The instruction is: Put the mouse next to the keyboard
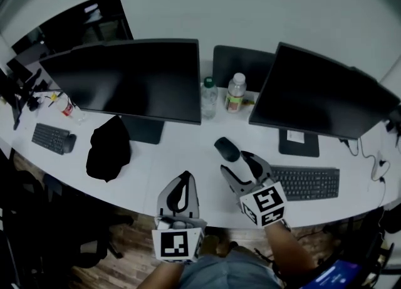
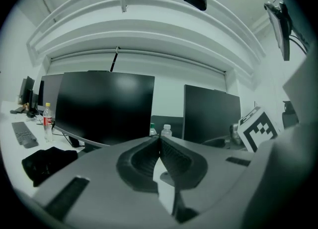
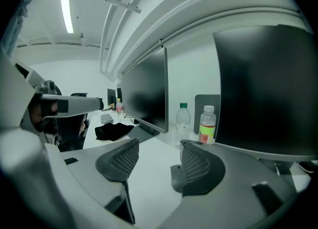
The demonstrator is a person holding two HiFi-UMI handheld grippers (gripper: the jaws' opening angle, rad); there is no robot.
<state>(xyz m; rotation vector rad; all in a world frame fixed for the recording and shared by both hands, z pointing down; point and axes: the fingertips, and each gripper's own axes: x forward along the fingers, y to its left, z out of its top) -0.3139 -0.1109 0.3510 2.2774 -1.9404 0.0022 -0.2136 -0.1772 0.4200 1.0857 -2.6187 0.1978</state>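
Mouse [image 1: 227, 149]: dark, on the white desk [image 1: 182, 153], left of the keyboard [image 1: 307, 182] and apart from it, long axis slanting toward the person. Right gripper [image 1: 236, 162]: jaws apart, nothing between them, tips just short of the mouse's near end; the nearer hand. Left gripper [image 1: 185, 176]: jaws together, empty, farther off to the mouse's left.

Left of the keyboard [image 1: 305, 182] the desk [image 1: 182, 156] is left bare; behind-left, passage is blocked by a mouse [image 1: 227, 149], w/ bottles [image 1: 235, 93] farther back; directly behind, by a monitor stand [image 1: 299, 143].
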